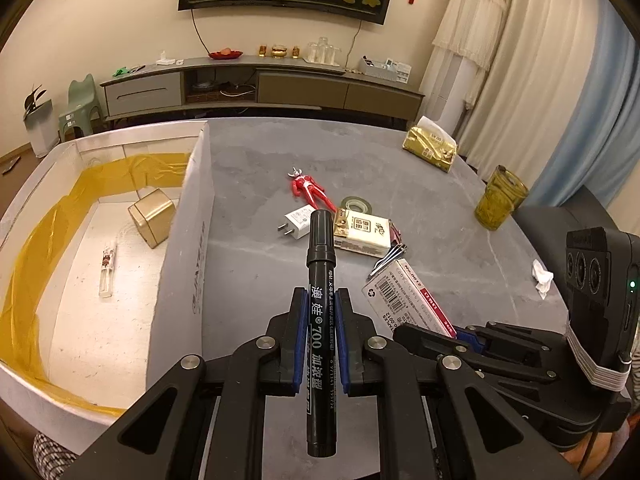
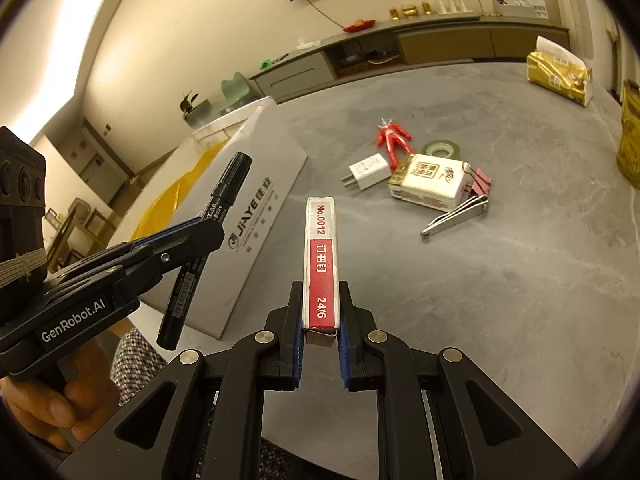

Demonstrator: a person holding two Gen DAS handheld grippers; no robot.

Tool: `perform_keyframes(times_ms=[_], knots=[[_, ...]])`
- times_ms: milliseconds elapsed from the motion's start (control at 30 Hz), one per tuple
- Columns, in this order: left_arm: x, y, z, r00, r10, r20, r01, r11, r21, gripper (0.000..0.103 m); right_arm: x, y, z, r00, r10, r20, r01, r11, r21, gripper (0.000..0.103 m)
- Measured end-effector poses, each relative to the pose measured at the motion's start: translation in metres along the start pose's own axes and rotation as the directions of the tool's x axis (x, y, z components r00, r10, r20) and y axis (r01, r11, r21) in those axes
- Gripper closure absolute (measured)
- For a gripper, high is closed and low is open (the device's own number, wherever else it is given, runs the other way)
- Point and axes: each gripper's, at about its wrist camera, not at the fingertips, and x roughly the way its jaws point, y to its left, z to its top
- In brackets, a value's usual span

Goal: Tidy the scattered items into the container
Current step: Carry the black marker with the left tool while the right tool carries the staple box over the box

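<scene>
Beside the white cardboard box (image 1: 188,216) at the worktop's (image 1: 420,184) left edge: left hand-held gripper (image 1: 322,320) clamps black marker pen (image 1: 321,280); right hand-held gripper (image 2: 320,320) clamps red-and-white staple box (image 2: 321,264). Step: carrying; next, likely over the wall, release inside.

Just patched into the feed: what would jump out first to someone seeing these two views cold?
Both grippers are loaded: the left gripper is shut on a black marker beside the white cardboard box, and the right gripper is shut on a red-and-white staple box. Farther out on the grey table a red toy figure lies in a cluster with a white charger plug.
</scene>
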Motion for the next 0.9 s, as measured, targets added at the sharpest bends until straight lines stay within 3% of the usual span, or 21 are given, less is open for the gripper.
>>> perform_keyframes(times_ms=[500, 900], knots=[[-0.027, 0.03, -0.002, 0.997, -0.054, 0.055, 0.058, 0.996, -0.064, 0.089, -0.007, 0.032, 0.012, 1.0, -0.022, 0.006, 0.022, 0.999, -0.048, 0.088], [-0.047, 0.067, -0.006, 0.994, -0.047, 0.095, 0.059, 0.991, -0.124, 0.089, -0.004, 0.069, 0.023, 1.0, -0.014, 0.004, 0.014, 0.994, -0.109, 0.088]])
